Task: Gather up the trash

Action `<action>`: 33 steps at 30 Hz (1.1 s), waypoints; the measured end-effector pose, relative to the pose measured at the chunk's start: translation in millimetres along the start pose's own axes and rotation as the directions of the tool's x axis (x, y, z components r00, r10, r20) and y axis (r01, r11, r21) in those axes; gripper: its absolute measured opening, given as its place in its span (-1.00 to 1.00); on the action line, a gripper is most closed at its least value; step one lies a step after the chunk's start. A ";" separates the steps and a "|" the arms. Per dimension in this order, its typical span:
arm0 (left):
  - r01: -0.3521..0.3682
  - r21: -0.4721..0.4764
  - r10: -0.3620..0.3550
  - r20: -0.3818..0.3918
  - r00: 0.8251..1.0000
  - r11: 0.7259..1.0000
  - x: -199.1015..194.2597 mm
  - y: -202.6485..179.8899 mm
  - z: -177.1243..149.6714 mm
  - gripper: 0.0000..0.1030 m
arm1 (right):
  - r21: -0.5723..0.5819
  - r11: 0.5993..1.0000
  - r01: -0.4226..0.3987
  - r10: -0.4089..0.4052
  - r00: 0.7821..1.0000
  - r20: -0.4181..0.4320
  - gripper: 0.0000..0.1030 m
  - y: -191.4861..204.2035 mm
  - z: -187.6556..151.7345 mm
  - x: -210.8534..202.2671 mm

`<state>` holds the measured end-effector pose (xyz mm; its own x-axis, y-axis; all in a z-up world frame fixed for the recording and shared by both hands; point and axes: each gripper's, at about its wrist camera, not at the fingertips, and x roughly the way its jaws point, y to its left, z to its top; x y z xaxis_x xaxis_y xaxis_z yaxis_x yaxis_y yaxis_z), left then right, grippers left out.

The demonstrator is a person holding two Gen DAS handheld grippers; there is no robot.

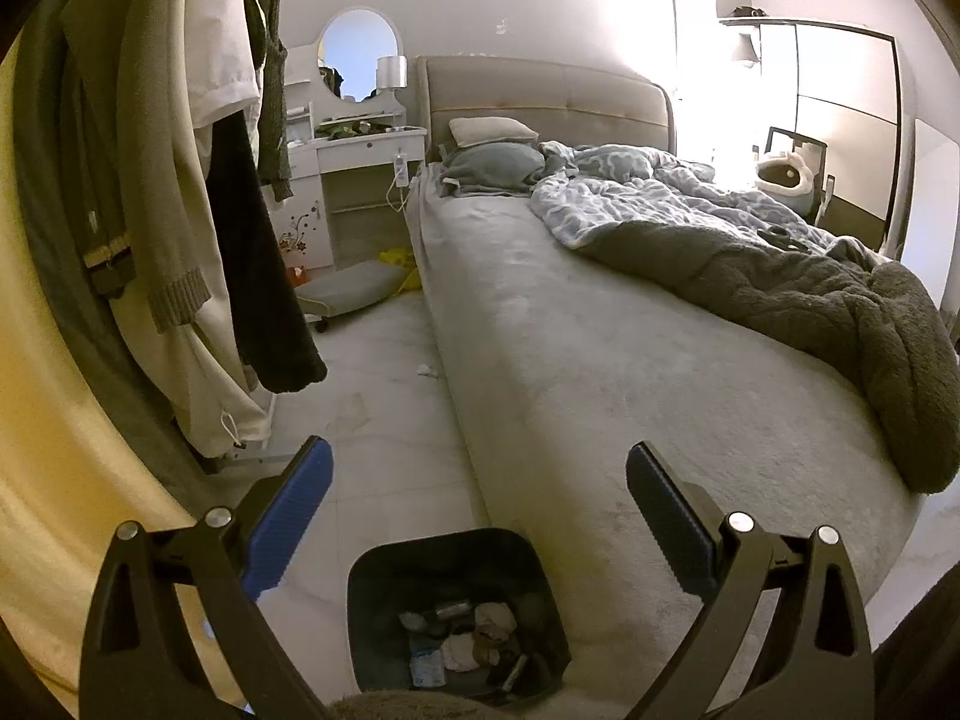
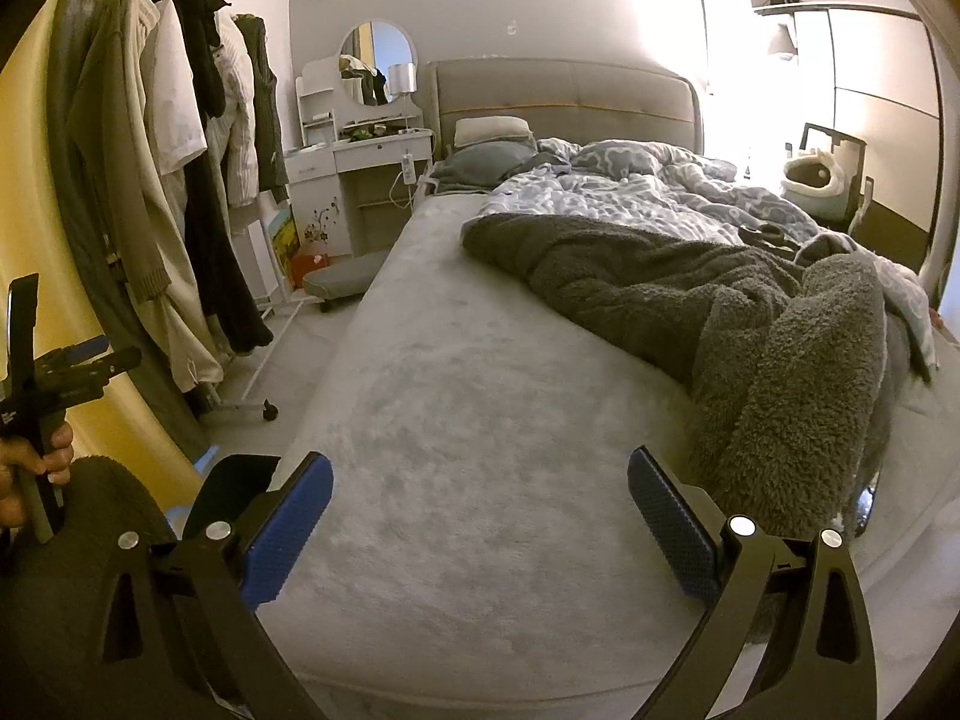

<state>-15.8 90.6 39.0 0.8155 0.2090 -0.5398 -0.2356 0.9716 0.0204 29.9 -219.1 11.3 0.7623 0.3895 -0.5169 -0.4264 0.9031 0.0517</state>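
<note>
Trash (image 1: 474, 639), crumpled paper and wrappers, fills a dark square bin (image 1: 384, 588); both grippers' ribbed blue jaws gape empty.

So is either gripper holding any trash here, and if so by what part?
Nothing is held. The left gripper is open and empty above the trash bin; the right gripper is open and empty over the bed.
</note>
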 end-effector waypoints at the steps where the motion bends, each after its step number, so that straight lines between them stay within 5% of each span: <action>1: 0.001 -0.002 -0.001 -0.001 1.000 1.000 0.0 0.1 -0.2 0.94 | 0.000 1.000 0.000 0.000 1.000 -0.001 0.93 -0.1 -0.2 0.1; 33: 0.002 -0.004 -0.002 -0.004 1.000 1.000 -0.4 -2.3 -0.1 0.94 | 0.000 1.000 0.000 0.000 1.000 -0.016 0.93 -8.0 1.6 2.8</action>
<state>-15.6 88.3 39.0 0.8138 0.2063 -0.5433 -0.2360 0.9716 0.0155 36.1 -225.0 10.8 0.7542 0.3864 -0.5309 -0.4264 0.9031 0.0514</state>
